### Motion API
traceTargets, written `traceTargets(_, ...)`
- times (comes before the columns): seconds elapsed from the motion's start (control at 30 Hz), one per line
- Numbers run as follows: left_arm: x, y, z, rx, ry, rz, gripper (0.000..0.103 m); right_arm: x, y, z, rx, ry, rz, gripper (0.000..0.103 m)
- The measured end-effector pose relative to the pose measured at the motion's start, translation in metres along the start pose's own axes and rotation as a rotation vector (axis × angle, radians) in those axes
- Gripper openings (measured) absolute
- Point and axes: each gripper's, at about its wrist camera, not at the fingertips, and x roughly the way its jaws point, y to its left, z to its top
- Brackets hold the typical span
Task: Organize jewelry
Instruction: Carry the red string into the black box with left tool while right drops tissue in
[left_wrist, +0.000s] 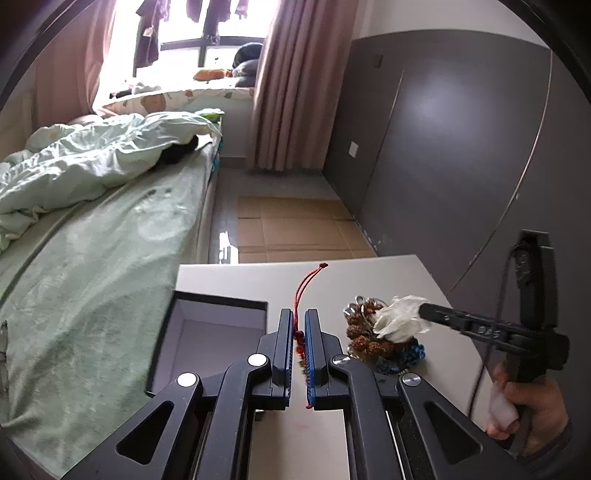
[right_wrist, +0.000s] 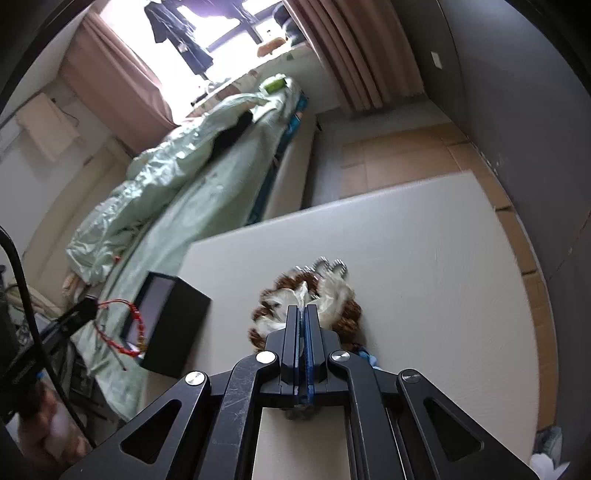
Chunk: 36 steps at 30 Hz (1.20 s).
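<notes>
My left gripper (left_wrist: 299, 314) is shut on a red cord bracelet (left_wrist: 302, 295), whose loop sticks out past the fingertips over the white table (left_wrist: 369, 277). An open black box (left_wrist: 214, 332) stands just to its left. To the right lies a heap of brown bead jewelry (left_wrist: 364, 334) with a blue piece (left_wrist: 412, 354) under it. My right gripper (left_wrist: 424, 312) is shut on a crumpled white piece (left_wrist: 397, 321) on top of that heap. In the right wrist view, the right gripper (right_wrist: 303, 308) pinches the white piece (right_wrist: 336, 291) above the brown beads (right_wrist: 349, 317). The left gripper (right_wrist: 88, 306) holds the red bracelet (right_wrist: 122, 332) beside the black box (right_wrist: 173, 317).
A bed with a pale green quilt (left_wrist: 110, 240) runs along the table's left side. Flattened cardboard (left_wrist: 295, 229) covers the floor beyond the table's far edge. A grey wall (left_wrist: 461, 147) stands to the right. A hand (left_wrist: 528, 406) grips the right tool's handle.
</notes>
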Motion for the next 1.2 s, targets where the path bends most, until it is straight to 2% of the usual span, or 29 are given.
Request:
traceTargets(0.27, -0.022, 0.026, 0.009, -0.031, -0.044, 0.003, 0.006, -0.032, 0.04, 0.019, -0.077, -0.066, 0.019, 0.004)
traceTargets(0.5, -0.039, 0.051, 0.012, -0.058, -0.074, 0.015, 0.006, -0.038, 0.081, 0.028, -0.133, -0.085, 0.061, 0.004)
traceTargets(0.7, -0.051, 0.073, 0.01, -0.079, -0.087, 0.025, 0.006, -0.024, 0.116, 0.025, -0.164, -0.068, 0.116, 0.004)
traceTargets(0.9, -0.058, 0.09, 0.01, -0.087, -0.089, 0.031, 0.006, 0.004, 0.15, 0.018, -0.175, -0.029, 0.177, 0.004)
traceTargets(1.07, -0.056, 0.096, 0.011, -0.088, -0.079, 0.028, 0.006, 0.029, 0.174, 0.012, -0.187, 0.009, 0.196, 0.004)
traceTargets(1.13, -0.054, 0.097, 0.012, -0.084, -0.073, 0.023, 0.006, 0.042, 0.179, 0.011, -0.188, 0.046, 0.173, 0.009)
traceTargets(1.17, -0.052, 0.098, 0.012, -0.083, -0.068, 0.019, 0.006, 0.046, 0.179, 0.01, -0.187, 0.06, 0.165, 0.028)
traceTargets(1.2, -0.05, 0.097, 0.011, -0.082, -0.064, 0.014, 0.006, 0.048, 0.179, 0.009, -0.183, 0.065, 0.154, 0.055)
